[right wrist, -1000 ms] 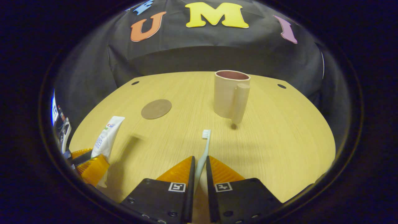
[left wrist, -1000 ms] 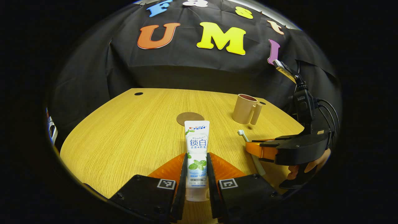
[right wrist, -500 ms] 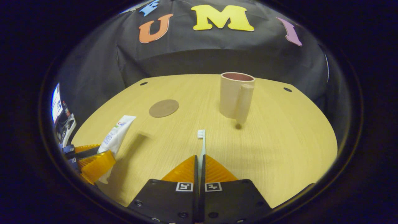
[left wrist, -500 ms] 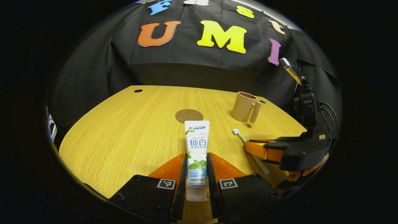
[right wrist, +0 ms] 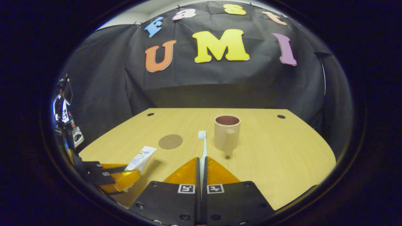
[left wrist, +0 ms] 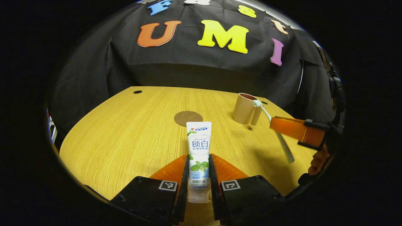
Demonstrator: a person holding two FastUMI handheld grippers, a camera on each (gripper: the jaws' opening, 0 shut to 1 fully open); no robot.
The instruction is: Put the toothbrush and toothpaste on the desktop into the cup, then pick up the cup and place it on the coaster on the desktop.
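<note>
A white toothpaste tube (left wrist: pixel 198 150) lies flat on the wooden desk, and my left gripper (left wrist: pixel 199 158) is shut on its lower half. My right gripper (right wrist: pixel 202 160) is shut on the handle of a pale toothbrush (right wrist: pixel 202 147), held in the air with the bristles pointing forward. In the left gripper view that right gripper (left wrist: pixel 272 123) hangs above the desk at the right, the toothbrush (left wrist: pixel 276 133) slanting toward the cup (left wrist: pixel 244 108). The beige cup (right wrist: pixel 226 132) stands upright, handle facing me. A round brown coaster (left wrist: pixel 188 118) (right wrist: pixel 170 141) lies left of the cup. The toothpaste (right wrist: pixel 140 158) shows with the left gripper (right wrist: pixel 127 173).
The desk (left wrist: pixel 132 135) has a curved front edge and small dark holes (left wrist: pixel 137 92) near its far corners. The black cloth wall stands close behind it. A hand (left wrist: pixel 317 158) holds the right gripper at the right edge.
My right gripper closed fully on the toothbrush and lifted it off the desk, rising well above the surface. The left gripper and toothpaste stayed where they were.
</note>
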